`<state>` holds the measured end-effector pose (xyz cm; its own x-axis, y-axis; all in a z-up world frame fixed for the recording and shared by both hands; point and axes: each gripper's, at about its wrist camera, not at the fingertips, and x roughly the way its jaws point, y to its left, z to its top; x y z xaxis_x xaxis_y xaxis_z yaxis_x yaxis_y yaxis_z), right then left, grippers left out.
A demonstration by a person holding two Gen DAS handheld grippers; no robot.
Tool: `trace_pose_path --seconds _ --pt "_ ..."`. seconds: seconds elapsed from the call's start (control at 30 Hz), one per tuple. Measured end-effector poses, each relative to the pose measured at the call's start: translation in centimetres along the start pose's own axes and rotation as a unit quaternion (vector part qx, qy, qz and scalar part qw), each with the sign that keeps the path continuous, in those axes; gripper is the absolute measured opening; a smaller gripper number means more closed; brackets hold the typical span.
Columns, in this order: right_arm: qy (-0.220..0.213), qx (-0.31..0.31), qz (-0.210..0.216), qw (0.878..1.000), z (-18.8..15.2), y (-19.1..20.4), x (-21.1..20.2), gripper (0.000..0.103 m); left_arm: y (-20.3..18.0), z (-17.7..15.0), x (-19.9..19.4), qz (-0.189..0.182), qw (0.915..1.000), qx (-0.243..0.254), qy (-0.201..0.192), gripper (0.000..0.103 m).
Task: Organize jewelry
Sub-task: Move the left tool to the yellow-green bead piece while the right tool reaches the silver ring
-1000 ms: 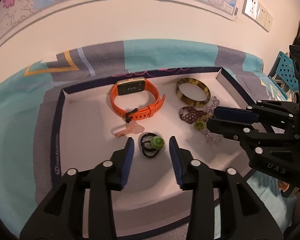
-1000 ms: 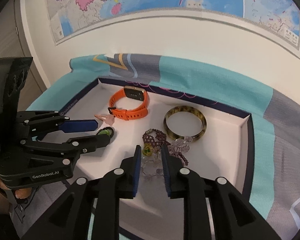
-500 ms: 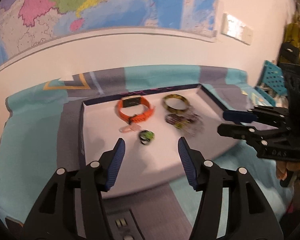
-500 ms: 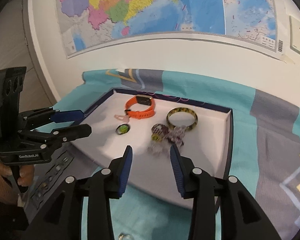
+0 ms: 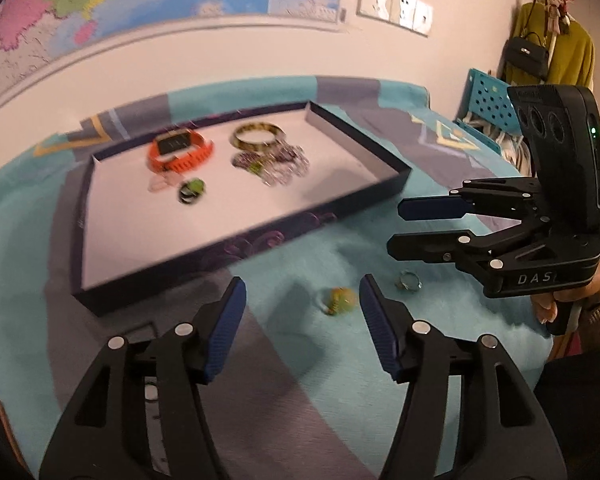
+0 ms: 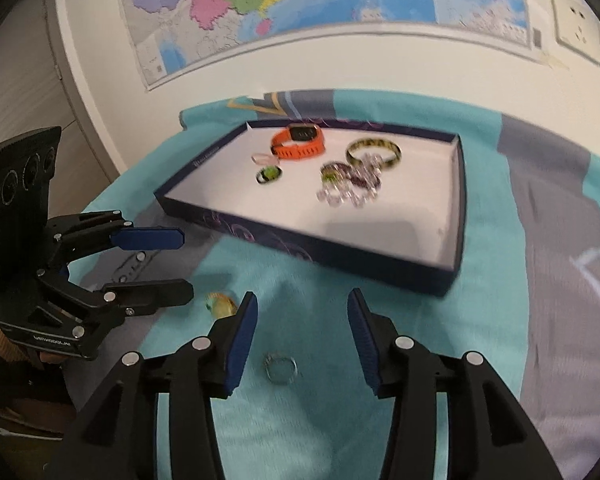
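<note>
A teal and grey cloth (image 5: 440, 320) is seen covering the surface, and a dark-walled tray (image 5: 236, 248) with a white floor is set on it toward the far side. Compared with a second ago, both grippers have been drawn back out of the tray and are now held over the cloth in front of its near wall.

The left gripper (image 5: 300, 312) is held with its fingers spread wide, wider than before, and nothing is gripped between them. The right gripper (image 6: 300, 332) is likewise opened wide and empty, whereas a second ago its fingers were nearly closed over the beads.

Inside the tray, an orange watch (image 5: 180, 154) is laid near the far wall, with a mottled bangle (image 5: 258, 140) just beside it to the right. A heap of beaded bracelets (image 5: 276, 164) is lying against the bangle's near side. A black ring with a green stone (image 5: 192, 192) and a pale pink clip (image 5: 162, 182) are placed in front of the watch. These pieces are unchanged in their places.

Outside the tray, on the cloth near its front edge, a small yellowish piece (image 5: 340, 300), too blurred to identify, is now seen between the left gripper's fingers, and a silver ring (image 6: 281, 368) is lying between the right gripper's fingers.
</note>
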<state>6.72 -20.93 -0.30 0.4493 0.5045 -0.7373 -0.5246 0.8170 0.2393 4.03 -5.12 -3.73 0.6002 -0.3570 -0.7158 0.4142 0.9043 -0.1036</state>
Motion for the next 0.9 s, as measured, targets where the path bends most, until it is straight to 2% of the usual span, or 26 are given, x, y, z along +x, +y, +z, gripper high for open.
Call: trace_pose_path --seconds 0.37,0.47,0.57,0.7,0.9 --pt "0.012 0.01 0.0 1.0 -1.8 0.0 -0.3 0.045 -1.8 -0.1 2.3 -0.023 0.9991 0.01 0.033 0.038" --pt "0.018 0.006 0.002 1.0 -2.0 0.2 -0.2 0.045 -1.9 -0.1 2.6 -0.033 0.9987 0.008 0.039 0.036" --pt "0.022 0.004 0.0 1.0 -2.3 0.4 -0.2 0.045 -1.8 -0.1 3.0 -0.032 0.9983 0.003 0.048 0.03" --pt "0.023 -0.001 -0.004 1.0 -2.5 0.6 -0.3 0.045 -1.6 -0.1 3.0 -0.032 0.9983 -0.002 0.048 0.029" --pt "0.027 -0.024 -0.022 0.999 -2.7 1.7 -0.2 0.046 -1.5 -0.2 2.9 -0.022 0.9986 -0.005 0.048 0.019"
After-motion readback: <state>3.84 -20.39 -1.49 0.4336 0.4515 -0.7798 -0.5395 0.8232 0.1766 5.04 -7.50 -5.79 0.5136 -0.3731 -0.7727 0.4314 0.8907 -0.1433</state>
